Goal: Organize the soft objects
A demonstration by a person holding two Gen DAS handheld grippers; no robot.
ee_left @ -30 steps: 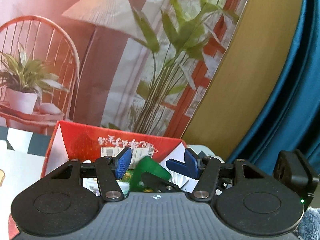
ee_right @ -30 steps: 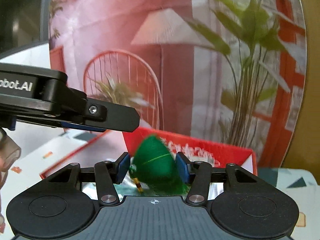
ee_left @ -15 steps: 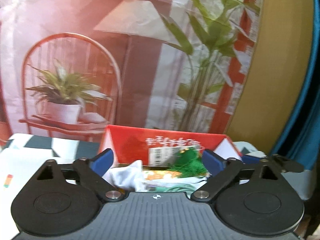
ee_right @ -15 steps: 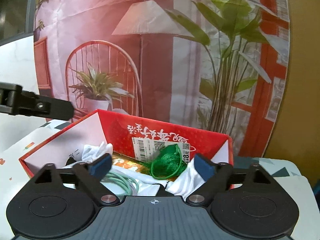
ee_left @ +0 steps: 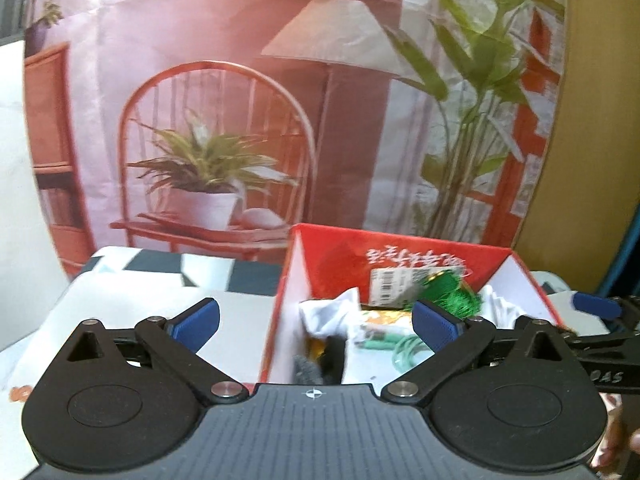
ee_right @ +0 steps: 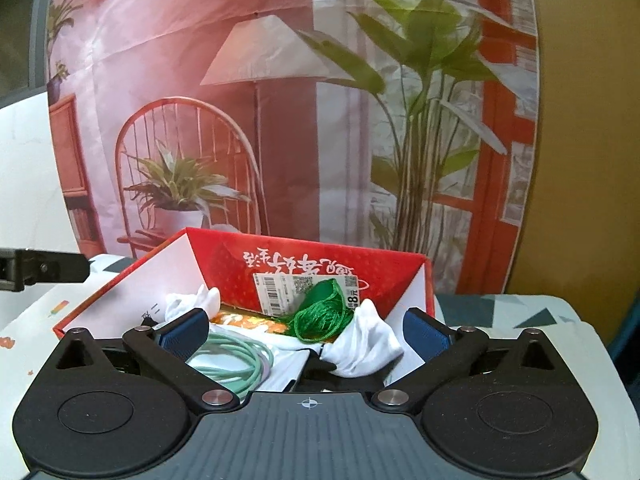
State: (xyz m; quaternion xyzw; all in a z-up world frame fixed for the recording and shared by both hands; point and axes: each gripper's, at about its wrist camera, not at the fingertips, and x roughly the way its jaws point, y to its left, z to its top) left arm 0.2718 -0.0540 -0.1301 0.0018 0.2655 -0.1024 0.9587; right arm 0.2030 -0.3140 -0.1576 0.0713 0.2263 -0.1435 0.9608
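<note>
The left gripper (ee_left: 315, 323), a black two-finger tool with blue pads, has its fingers spread wide with nothing between them. A second ago they were much closer together, and the gripper has since swung to the left of the open red cardboard box (ee_left: 400, 254), whose left wall now sits between the fingers rather than the box interior.

Inside the red box, toward its left wall, lies a crumpled white cloth (ee_right: 200, 300). In front of it is a coil of pale mint-green cord (ee_right: 236, 360). Near the middle, against the box's back wall and partly covering the white barcode label (ee_right: 280, 288), rests the bundle of bright green thread (ee_right: 320, 314). A second ago this bundle was clamped between the right gripper's pads above the box; now it lies loose among the other soft items. Just right of it sits another bunched white cloth (ee_right: 366, 346).

The right gripper (ee_right: 308, 334), also black with blue pads, hangs over the near edge of the box with its fingers wide apart and empty, having let go of the thread and drawn back.
</note>
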